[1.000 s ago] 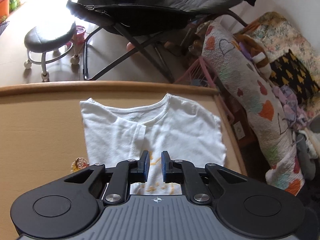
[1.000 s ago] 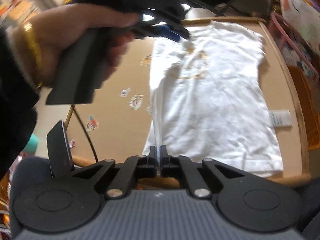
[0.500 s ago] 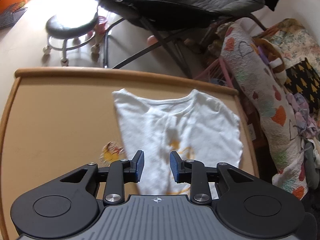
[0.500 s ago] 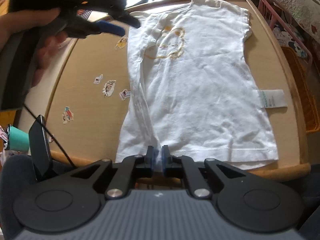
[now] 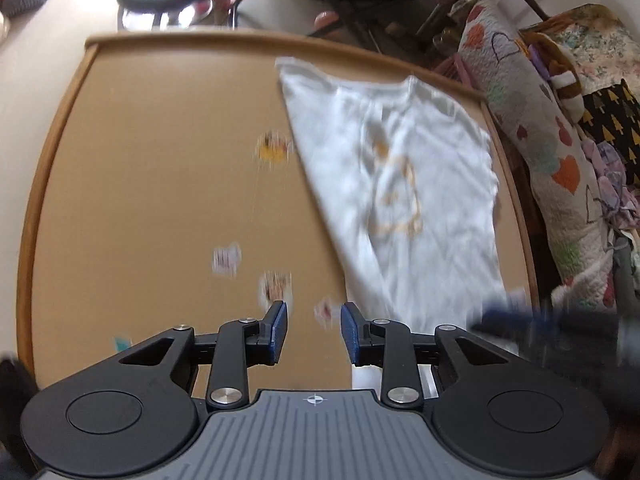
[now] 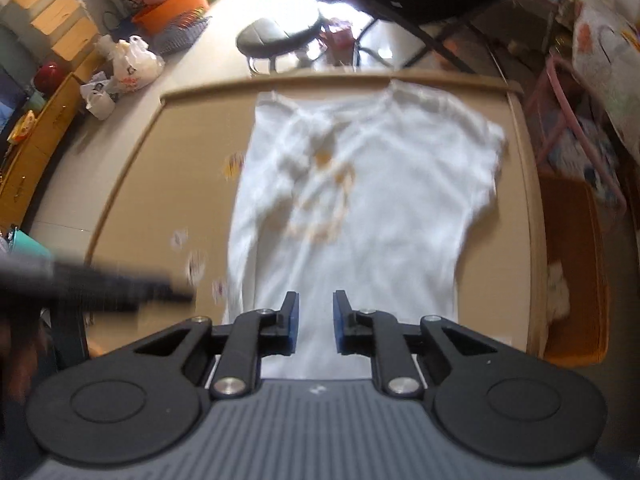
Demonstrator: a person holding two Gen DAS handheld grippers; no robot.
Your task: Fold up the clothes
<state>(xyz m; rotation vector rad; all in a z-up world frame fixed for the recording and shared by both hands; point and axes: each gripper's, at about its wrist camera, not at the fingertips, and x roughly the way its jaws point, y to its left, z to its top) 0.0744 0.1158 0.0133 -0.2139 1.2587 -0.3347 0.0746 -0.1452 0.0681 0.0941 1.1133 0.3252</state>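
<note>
Both my grippers hold nothing: left gripper [image 5: 313,330] jaws spread over bare table [image 5: 160,184]; right gripper [image 6: 314,322] jaws apart above the white T-shirt [image 6: 360,200].

Each handheld unit, the left gripper [image 5: 313,333] and right gripper [image 6: 313,322], has a ribbed grey base with a small crosshair mark, two round black discs, black linkage arms with silver screws, and blue-padded fingers [image 5: 278,330]

Sticker-dotted wooden table [image 5: 160,200], round stool [image 6: 276,40], heart-patterned quilt [image 5: 552,168], orange bin [image 6: 172,12] beyond.
</note>
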